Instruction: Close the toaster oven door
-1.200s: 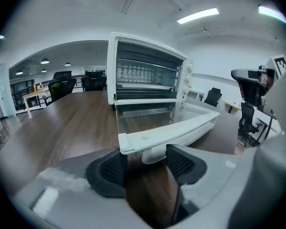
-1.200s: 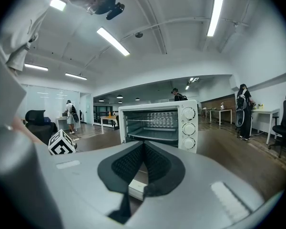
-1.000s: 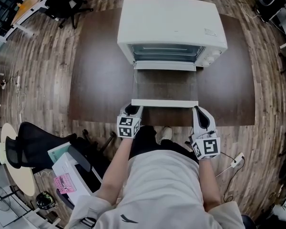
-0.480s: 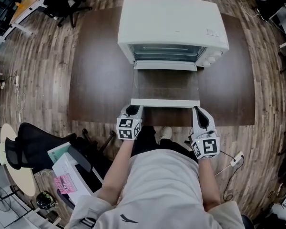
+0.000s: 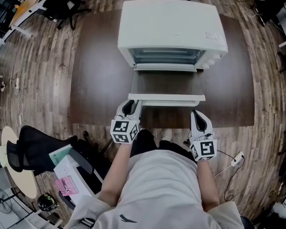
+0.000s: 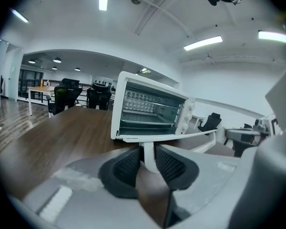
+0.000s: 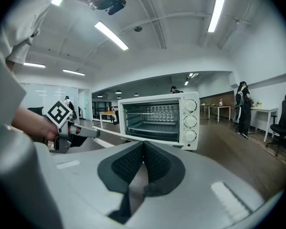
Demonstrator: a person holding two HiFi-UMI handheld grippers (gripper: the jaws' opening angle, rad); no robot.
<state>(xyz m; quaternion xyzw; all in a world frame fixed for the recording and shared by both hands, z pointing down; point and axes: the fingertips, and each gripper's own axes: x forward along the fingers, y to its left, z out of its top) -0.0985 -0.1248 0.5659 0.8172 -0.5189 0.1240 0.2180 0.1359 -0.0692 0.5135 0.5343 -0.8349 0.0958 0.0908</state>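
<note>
I seem to be in an open-plan office, though it could be a lab floor. Black swivel chairs (image 5: 62, 4) stand at the head view's upper left, and another chair (image 5: 32, 144) at lower left, all on wood-plank flooring (image 5: 43, 70). At the right of my right gripper view, white desks (image 7: 264, 109) stand under long ceiling strip lights (image 7: 218, 8).
</note>
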